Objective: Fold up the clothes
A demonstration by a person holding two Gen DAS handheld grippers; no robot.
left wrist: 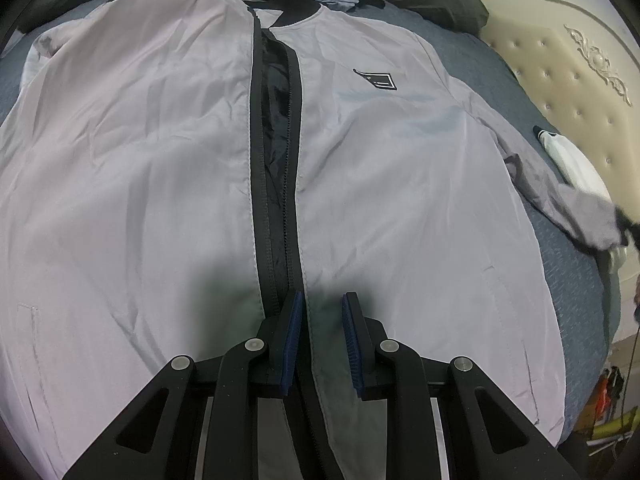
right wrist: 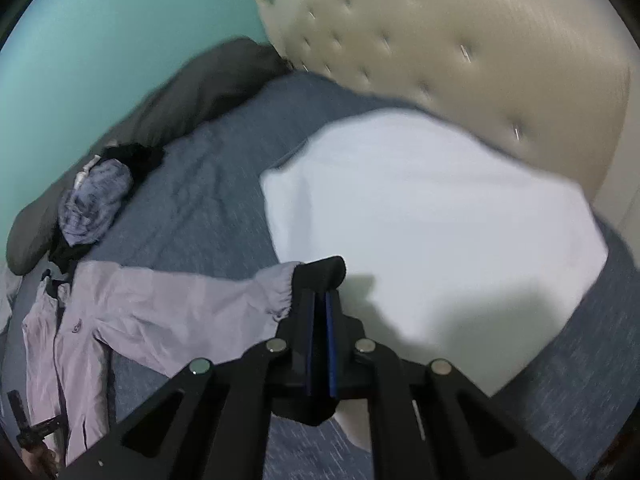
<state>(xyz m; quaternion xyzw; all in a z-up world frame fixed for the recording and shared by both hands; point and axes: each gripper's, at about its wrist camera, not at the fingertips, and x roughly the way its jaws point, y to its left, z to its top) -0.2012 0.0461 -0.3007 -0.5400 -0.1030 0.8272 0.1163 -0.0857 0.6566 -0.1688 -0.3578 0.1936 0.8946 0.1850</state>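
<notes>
Right wrist view shows the right gripper (right wrist: 320,300) clenched on the black cuff (right wrist: 320,270) at lower centre, jacket (right wrist: 152,312) spread lower left, so the sleeve should be carried flat across the chest.

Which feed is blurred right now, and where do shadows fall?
Right wrist view: motion-smeared, worst on the white cloth and headboard; gripper shadow on that cloth. Left wrist view: sharp; dark shadow on the jacket ahead of the left gripper; fisheye bends the edges.
</notes>
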